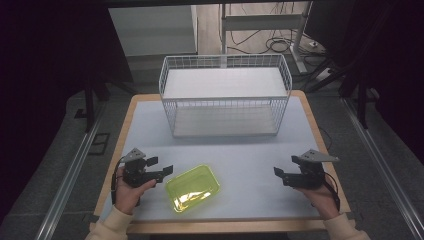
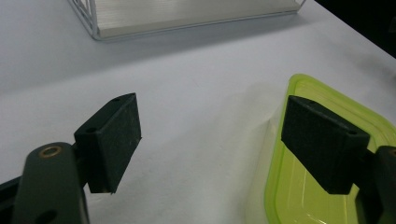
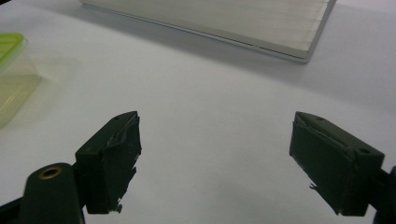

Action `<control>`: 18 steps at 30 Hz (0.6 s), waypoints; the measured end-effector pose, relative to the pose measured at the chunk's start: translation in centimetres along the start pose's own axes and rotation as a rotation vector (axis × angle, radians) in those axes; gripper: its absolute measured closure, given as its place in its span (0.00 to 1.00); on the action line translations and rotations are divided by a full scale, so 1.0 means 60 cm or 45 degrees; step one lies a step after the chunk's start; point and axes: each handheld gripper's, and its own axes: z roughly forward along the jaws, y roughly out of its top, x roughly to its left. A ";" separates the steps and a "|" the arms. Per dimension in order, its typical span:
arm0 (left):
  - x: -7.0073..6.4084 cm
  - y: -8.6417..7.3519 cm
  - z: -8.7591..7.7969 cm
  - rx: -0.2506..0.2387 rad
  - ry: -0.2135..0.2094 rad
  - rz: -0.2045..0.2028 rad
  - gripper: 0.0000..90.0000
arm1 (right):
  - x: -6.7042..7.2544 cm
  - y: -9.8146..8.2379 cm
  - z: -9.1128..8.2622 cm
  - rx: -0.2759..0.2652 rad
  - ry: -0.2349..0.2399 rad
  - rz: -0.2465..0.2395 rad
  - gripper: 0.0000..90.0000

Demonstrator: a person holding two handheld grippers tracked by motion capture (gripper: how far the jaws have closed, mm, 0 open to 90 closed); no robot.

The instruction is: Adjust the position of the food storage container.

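Observation:
A translucent yellow-green plastic container [image 1: 193, 188] lies on the white table near its front edge, left of centre. My left gripper [image 1: 160, 167] is held just to its left, jaws open and pointing at the container's near corner. In the left gripper view the container [image 2: 299, 186] lies under the right jaw, with bare table between the jaws of the left gripper [image 2: 210, 144]. My right gripper [image 1: 280, 175] is held at the front right, open, with nothing between its fingers. In the right gripper view, the right gripper [image 3: 215, 158] looks over bare table, the container [image 3: 11, 74] at far left.
A white wire basket [image 1: 225, 95] with two shelves stands at the back middle of the table [image 1: 250, 160]. Its lower shelf [image 2: 187, 14] shows at the top of the left gripper view, and the same shelf [image 3: 224, 23] tops the right gripper view. Dark floor and rails flank the table.

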 end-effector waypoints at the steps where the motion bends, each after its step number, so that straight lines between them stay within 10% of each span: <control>1: 0.000 0.000 0.000 0.000 0.000 0.000 0.22 | 0.000 0.000 0.000 -0.004 0.000 -0.001 0.19; 14: 0.000 0.009 -0.011 -0.007 0.008 -0.018 0.25 | 0.011 -0.003 0.004 0.008 0.023 -0.048 0.21; 18: -0.008 0.016 -0.028 -0.017 0.020 0.005 0.42 | 0.014 0.000 -0.001 -0.003 0.021 -0.042 0.21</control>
